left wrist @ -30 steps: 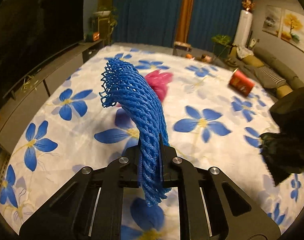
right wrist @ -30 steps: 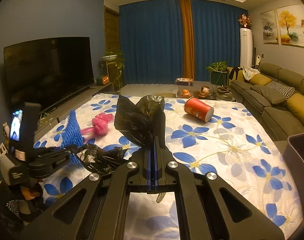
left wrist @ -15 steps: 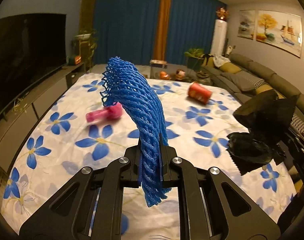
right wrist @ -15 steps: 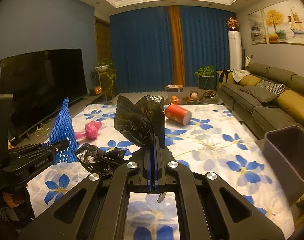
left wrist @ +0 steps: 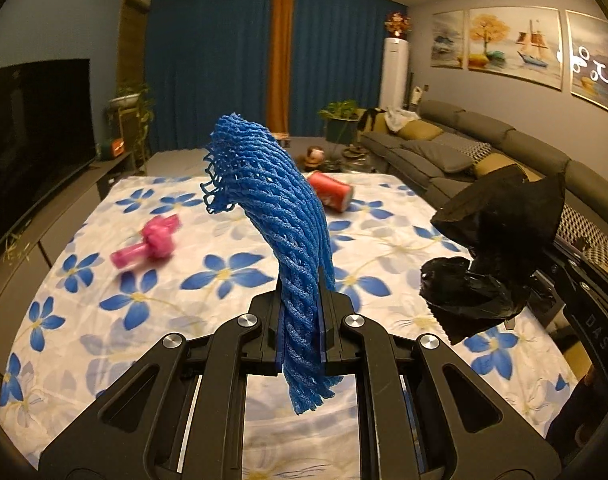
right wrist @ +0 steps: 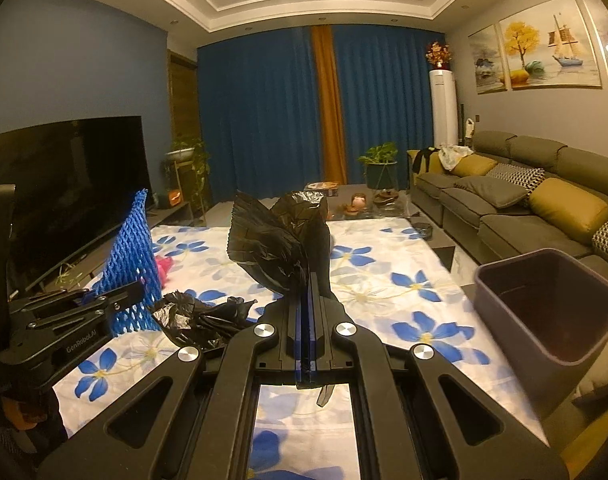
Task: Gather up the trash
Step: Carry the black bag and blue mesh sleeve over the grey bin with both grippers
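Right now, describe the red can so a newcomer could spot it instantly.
Start at the flowered sheet spread over the floor between the television and the sofa. Near its far edge, toward the blue curtains, the red can lies on its side. It is the only red cylinder there; its nearest neighbour, the pink trash, lies closer to the television.

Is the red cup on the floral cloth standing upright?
No, the red cup lies on its side on the floral cloth, beyond the blue foam net held in the left gripper.
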The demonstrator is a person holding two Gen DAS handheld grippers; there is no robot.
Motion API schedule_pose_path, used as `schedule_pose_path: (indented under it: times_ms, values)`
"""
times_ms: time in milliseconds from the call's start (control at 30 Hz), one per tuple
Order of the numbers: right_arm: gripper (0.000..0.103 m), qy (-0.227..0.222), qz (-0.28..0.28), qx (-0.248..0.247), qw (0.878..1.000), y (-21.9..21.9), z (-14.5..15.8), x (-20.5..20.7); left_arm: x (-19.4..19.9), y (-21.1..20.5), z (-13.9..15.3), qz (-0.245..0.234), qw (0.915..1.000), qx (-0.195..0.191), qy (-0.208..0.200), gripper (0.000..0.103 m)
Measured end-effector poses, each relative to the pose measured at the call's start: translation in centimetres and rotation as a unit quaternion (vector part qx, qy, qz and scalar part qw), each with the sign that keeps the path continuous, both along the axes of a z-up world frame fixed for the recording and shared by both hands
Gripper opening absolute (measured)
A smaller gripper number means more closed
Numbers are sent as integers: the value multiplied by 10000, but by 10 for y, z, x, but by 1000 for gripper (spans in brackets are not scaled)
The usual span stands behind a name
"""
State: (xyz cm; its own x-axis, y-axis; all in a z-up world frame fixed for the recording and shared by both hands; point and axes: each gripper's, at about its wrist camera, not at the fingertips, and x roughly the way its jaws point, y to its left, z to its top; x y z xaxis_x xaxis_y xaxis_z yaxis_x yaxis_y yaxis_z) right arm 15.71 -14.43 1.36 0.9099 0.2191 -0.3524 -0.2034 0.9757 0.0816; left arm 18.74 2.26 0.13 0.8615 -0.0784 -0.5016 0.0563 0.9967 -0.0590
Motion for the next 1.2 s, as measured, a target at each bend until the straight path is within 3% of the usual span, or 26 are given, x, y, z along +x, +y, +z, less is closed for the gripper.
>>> schedule_pose_path:
  times_ms: [533,1200]
  values:
    - [3,-130,-577,18,9982,-66,5,-6,14,-86,3,-714,9972,189,-98,11]
    - [3,-258,-1579,33,9871,-157,5,-1,39,-203,6,-1690,9846,336,-281,11]
